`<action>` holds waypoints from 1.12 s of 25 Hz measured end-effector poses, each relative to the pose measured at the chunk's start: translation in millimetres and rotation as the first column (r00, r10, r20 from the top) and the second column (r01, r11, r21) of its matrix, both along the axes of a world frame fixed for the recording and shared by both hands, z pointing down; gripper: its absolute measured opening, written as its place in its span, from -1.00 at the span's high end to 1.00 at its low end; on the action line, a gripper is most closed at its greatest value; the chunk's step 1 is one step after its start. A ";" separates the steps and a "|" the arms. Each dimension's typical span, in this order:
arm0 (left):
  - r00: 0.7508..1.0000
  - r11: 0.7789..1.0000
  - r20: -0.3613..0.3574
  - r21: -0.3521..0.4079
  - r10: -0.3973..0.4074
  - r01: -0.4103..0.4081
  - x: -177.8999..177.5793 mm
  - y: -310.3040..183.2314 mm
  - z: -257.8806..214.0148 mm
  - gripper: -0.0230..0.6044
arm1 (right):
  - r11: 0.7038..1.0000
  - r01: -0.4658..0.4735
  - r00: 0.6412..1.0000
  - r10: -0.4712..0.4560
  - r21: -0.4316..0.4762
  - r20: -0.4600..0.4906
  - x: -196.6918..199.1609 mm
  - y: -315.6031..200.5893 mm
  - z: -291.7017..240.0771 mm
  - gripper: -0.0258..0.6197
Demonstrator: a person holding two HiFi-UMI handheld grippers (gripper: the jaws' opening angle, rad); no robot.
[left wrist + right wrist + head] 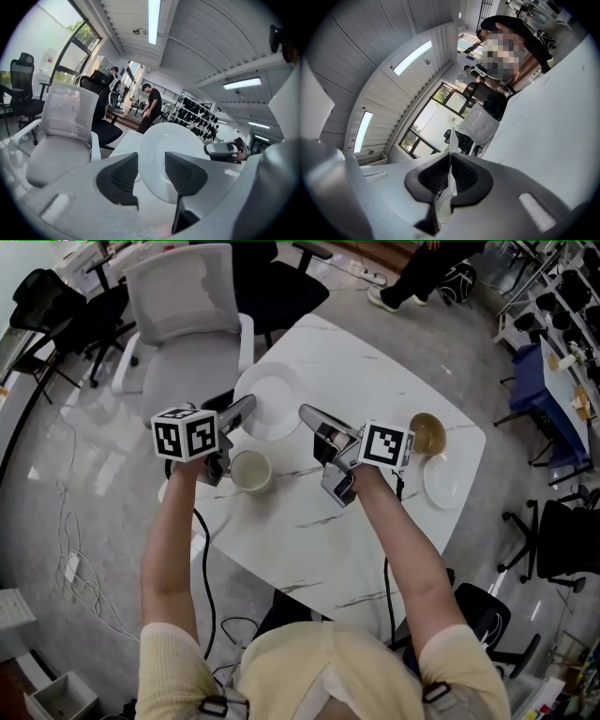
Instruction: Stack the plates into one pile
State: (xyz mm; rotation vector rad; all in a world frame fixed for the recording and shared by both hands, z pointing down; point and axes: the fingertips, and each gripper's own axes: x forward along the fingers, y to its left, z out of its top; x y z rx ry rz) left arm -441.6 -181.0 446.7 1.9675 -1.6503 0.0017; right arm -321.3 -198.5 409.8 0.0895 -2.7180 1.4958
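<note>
**Large plate clamped by right tool, left tool released at its opposite rim**

- Landmark: the large plate (272, 407), white, at the far part of the white marbled bench (309, 521).
- Right tool (307, 414): clenched on the right rim of the large plate. In the right gripper view the plate (451, 157) shows edge-on as a thin white line, with both pads of the tool (449, 174) pressed against it.
- Left tool (246, 407): at the left rim of the large plate, released. In the left gripper view the tool (151, 171) has its pads set apart; the plate (159, 143) stands tilted between and behind them, and neither pad presses on it.
- Whether the large plate rests on the bench or is clear of it cannot be told.
- Cream bowl (250, 471): just in front of the large plate, on the near side, under the left tool.
- Brown bowl (427, 434): well to the right of the large plate.
- Small plate (442, 481): white, also well to the right of the large plate, touching or just beside the brown bowl on the near side.
- White office chair (187, 306): beyond the large plate, off the bench.
</note>
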 end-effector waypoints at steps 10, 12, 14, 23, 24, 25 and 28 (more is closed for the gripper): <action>0.986 0.998 0.164 0.054 0.020 -0.029 23.8 4.9 -57.3 0.52 | 1.000 -0.018 0.999 0.017 0.021 0.048 26.5 0.4 -23.3 0.84; 0.973 0.998 0.229 0.063 -0.023 0.008 25.6 8.4 -69.1 0.52 | 1.000 -0.008 0.996 0.007 0.011 0.085 30.7 3.8 -32.2 0.84; 0.953 0.997 0.295 0.065 -0.063 0.045 24.7 13.0 -75.0 0.49 | 1.000 -0.002 0.994 0.002 0.001 0.113 37.5 6.4 -40.3 0.84; 0.996 0.998 0.081 0.059 -0.029 0.024 59.9 4.9 -68.0 0.35 | 1.000 -0.008 0.983 0.005 0.014 0.185 71.1 4.3 -69.3 0.84; 0.998 0.998 0.053 0.062 -0.018 0.015 63.5 3.7 -68.6 0.35 | 1.000 -0.011 0.983 0.008 0.015 0.185 73.8 3.6 -70.3 0.84; 1.000 0.998 0.026 0.067 -0.006 0.004 66.9 2.8 -69.6 0.38 | 1.000 -0.016 0.983 0.013 0.014 0.185 75.9 2.7 -71.3 0.84; 0.999 0.997 -0.035 0.078 0.024 -0.021 76.1 2.2 -72.6 0.40 | 1.000 -0.030 0.980 0.027 0.009 0.196 82.7 1.0 -74.2 0.84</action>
